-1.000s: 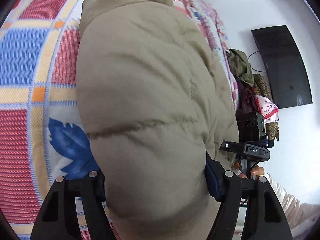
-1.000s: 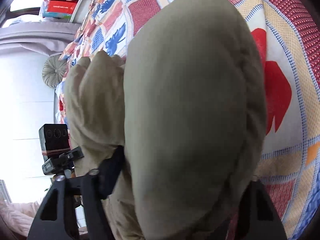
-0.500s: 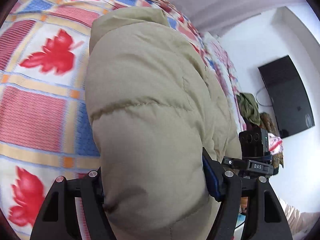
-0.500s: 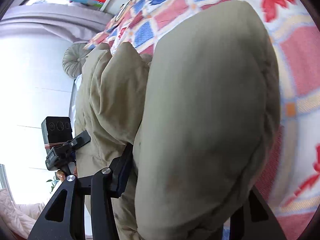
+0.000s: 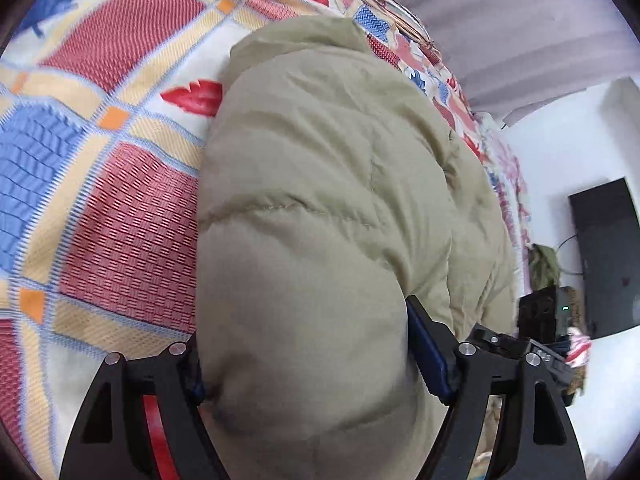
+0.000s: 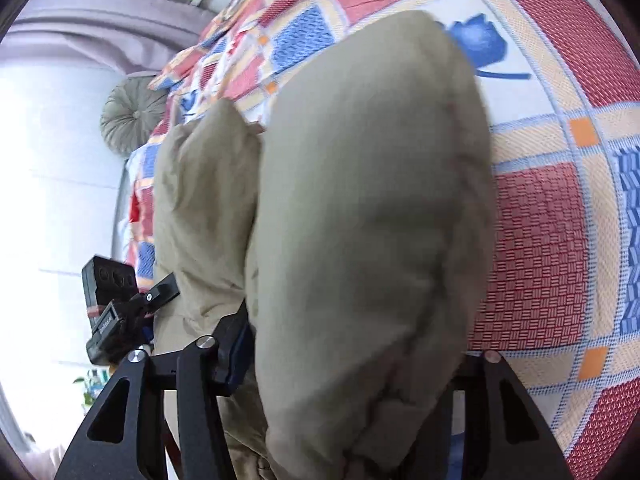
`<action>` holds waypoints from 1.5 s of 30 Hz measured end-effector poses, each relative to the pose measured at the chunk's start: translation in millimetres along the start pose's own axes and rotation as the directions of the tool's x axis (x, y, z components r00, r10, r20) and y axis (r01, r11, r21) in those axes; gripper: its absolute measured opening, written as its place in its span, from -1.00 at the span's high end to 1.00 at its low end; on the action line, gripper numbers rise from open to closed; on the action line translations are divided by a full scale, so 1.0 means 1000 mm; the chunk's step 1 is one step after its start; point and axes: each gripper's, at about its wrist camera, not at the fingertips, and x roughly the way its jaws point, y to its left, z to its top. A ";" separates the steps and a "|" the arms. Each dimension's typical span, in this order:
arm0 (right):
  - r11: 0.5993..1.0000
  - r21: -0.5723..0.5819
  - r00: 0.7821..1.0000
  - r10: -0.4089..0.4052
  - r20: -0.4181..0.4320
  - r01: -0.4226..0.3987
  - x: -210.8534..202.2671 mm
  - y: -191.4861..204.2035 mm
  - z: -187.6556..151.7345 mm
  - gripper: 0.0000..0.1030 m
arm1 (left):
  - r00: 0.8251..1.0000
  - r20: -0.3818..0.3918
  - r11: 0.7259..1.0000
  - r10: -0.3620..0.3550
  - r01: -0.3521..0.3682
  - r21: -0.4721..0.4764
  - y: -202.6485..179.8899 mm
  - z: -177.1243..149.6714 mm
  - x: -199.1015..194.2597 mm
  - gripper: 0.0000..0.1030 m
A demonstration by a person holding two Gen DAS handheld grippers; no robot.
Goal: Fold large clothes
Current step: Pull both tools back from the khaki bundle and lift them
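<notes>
A puffy khaki jacket [image 5: 320, 200] bulges up between the fingers of my left gripper [image 5: 304, 340]. The blue pads press into its padded bulk while the jaws are opening. In the right wrist view the same jacket [image 6: 360, 180] fills the span of my right gripper [image 6: 356, 340]. Its left pad presses the fabric and its right finger is mostly hidden behind the cloth; these jaws are opening too. A second fold of the jacket [image 6: 204, 200] hangs to the left. The jacket sits just above a chequered bedspread [image 5: 132, 240] [image 6: 536, 240].
The bed's red, blue and cream cover stretches beyond the jacket. A dark screen [image 5: 604, 260] hangs on the white wall, with a heap of clothes [image 5: 542, 260] beside it. A round cushion [image 6: 128, 120] lies at the bed's far end. The left gripper's camera block [image 6: 108, 296] shows low left.
Both grippers have travelled across the bed with the jacket between their fingers, so different squares of the bedspread lie under it now. The jacket's bulge has sunk lower toward the cover.
</notes>
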 end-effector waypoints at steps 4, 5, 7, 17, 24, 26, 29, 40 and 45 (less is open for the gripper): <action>0.996 -0.014 0.996 -0.085 0.004 0.085 -0.020 0.005 -0.007 -0.21 | 0.990 0.070 0.986 0.122 -0.129 0.106 -0.022 -0.010 -0.033 -0.54; 0.993 -0.029 0.993 -0.116 0.008 0.116 -0.026 0.012 -0.009 -0.21 | 0.986 0.087 0.980 0.142 -0.153 0.127 -0.032 -0.014 -0.039 -0.55; 0.979 -0.067 0.981 -0.189 0.028 0.191 -0.040 0.020 -0.023 -0.21 | 0.981 0.112 0.972 0.158 -0.174 0.159 -0.037 -0.023 -0.056 -0.55; 0.949 -0.225 0.970 -0.189 0.156 0.221 -0.087 0.086 -0.078 0.41 | 0.945 0.093 0.910 0.312 -0.326 0.257 -0.048 -0.087 -0.047 -0.56; 0.869 -0.276 0.911 -0.408 0.064 0.410 -0.020 0.074 -0.098 0.52 | 0.926 0.093 0.870 0.365 -0.375 0.319 -0.054 -0.108 -0.036 -0.63; 0.871 -0.255 0.906 -0.421 0.048 0.419 -0.012 0.061 -0.104 0.52 | 0.924 0.085 0.871 0.373 -0.380 0.313 -0.055 -0.110 -0.036 -0.64; 0.873 -0.229 0.899 -0.436 0.033 0.431 -0.003 0.052 -0.108 0.52 | 0.923 0.069 0.881 0.380 -0.383 0.278 -0.053 -0.109 -0.039 -0.64; 0.893 -0.155 0.905 -0.423 0.034 0.423 -0.027 0.075 -0.105 0.50 | 0.895 0.037 0.870 0.444 -0.440 0.223 -0.064 -0.109 -0.063 -0.64; 0.903 -0.136 0.913 -0.406 0.039 0.407 -0.052 0.086 -0.106 0.50 | 0.884 0.029 0.860 0.466 -0.460 0.222 -0.071 -0.115 -0.082 -0.64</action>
